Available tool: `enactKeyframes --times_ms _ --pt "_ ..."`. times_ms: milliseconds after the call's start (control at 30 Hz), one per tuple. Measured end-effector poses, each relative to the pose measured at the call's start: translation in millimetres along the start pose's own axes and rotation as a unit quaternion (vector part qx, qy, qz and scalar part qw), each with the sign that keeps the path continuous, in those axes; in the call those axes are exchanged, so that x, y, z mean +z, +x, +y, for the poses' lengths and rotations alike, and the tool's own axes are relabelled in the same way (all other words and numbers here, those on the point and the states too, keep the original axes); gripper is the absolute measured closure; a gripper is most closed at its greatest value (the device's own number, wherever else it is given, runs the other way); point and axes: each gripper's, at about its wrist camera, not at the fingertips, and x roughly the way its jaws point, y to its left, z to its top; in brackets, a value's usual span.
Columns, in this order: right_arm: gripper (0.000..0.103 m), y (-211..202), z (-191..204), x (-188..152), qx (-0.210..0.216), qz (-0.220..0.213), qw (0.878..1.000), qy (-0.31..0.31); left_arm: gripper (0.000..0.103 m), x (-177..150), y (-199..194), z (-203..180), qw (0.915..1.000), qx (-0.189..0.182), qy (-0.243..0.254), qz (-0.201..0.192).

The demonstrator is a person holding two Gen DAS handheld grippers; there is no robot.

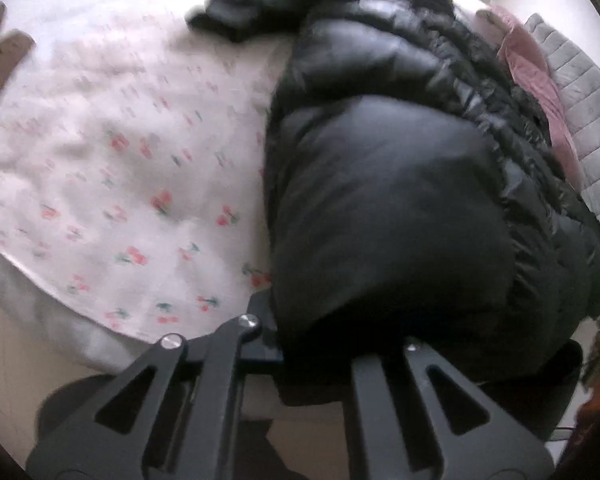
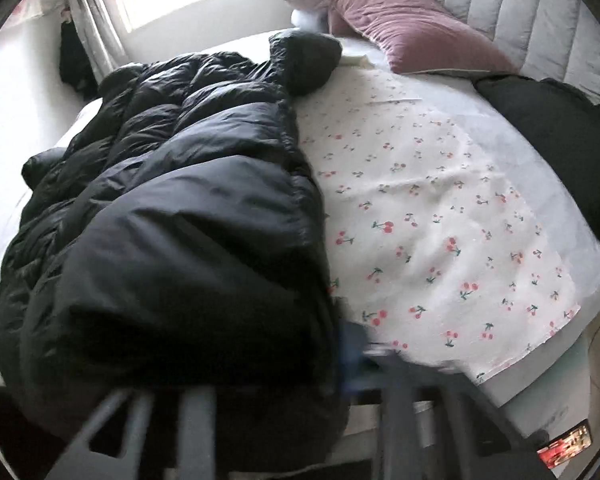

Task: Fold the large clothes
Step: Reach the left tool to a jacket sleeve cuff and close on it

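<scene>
While both grippers' finger states stay unclear, black puffer jacket sprawls beside cherry-print sheet and pink pillow.

The left gripper has matte black arms with triangular cutouts, silver round screws and a blue crossbar.

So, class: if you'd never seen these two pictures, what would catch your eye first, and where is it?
A big puffy black jacket lies along one side of the bed, filling much of both views. Beside it spreads a white sheet printed with red cherries. A pink pillow leans by the grey headboard.
</scene>
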Motion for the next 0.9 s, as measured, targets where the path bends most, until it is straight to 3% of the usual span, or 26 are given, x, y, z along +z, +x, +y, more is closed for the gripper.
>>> enactKeyframes --times_ms 100,167,233,267,300,367,433,533,600,667,700,733,767,900 --pt "0.094 -49.7 9.9 4.4 -0.016 -0.051 0.998 -0.025 0.098 2.9 -50.2 2.0 0.9973 0.009 -0.012 -0.071" --pt "0.094 -73.3 12.4 5.2 -0.064 -0.076 0.994 -0.048 0.098 6.8 -67.3 8.9 0.9957 0.026 -0.02 -0.087" --pt "0.095 -69.1 5.5 5.2 -0.121 -0.055 0.989 -0.057 0.098 7.6 -63.3 15.8 0.9974 0.039 -0.031 -0.052" --pt "0.095 -60.1 -2.9 3.1 -0.124 -0.031 0.991 -0.046 0.098 5.5 -56.9 19.0 0.998 0.041 -0.036 -0.031" --pt "0.095 -49.2 -11.6 -0.9 -0.118 -0.001 0.993 -0.027 0.098 1.7 -44.8 17.8 0.9974 0.066 -0.028 0.004" --pt "0.095 -24.4 -22.7 -14.8 -0.123 0.058 0.991 -0.006 0.098 -10.6 -27.5 10.1 0.995 0.093 -0.011 0.036" --pt "0.095 -9.0 -27.6 -29.5 -0.143 0.081 0.986 -0.003 0.098 -21.7 -14.2 12.4 0.9924 0.102 -0.011 0.068" --pt "0.094 -2.7 -35.7 -42.2 -0.132 0.109 0.985 0.026 0.096 -28.3 -13.2 20.8 0.988 0.128 0.004 0.086" --pt "0.081 -10.6 -39.5 -43.0 -0.127 0.118 0.985 0.022 0.087 -27.0 -23.7 21.4 0.9862 0.141 0.021 0.084" --pt "0.062 -26.3 -36.8 -40.2 -0.12 0.118 0.986 0.01 0.056 -25.6 -39.4 23.0 0.984 0.154 0.042 0.079" --pt "0.059 -38.5 -35.7 -39.2 -0.114 0.112 0.987 0.005 0.046 -22.7 -48.9 23.2 0.9838 0.158 0.049 0.07" --pt "0.052 -47.1 -35.0 -40.8 -0.111 0.107 0.988 0.003 0.028 -20.7 -56.5 25.0 0.9841 0.158 0.052 0.063" --pt "0.045 -58.5 -36.0 -40.5 -0.106 0.099 0.989 0.003 0.021 -15.1 -66.6 26.8 0.9859 0.151 0.051 0.052" --pt "0.032 -87.0 -35.5 -29.9 -0.092 0.063 0.994 0.014 0.019 14.4 -88.9 31.7 0.9939 0.106 0.025 0.018"
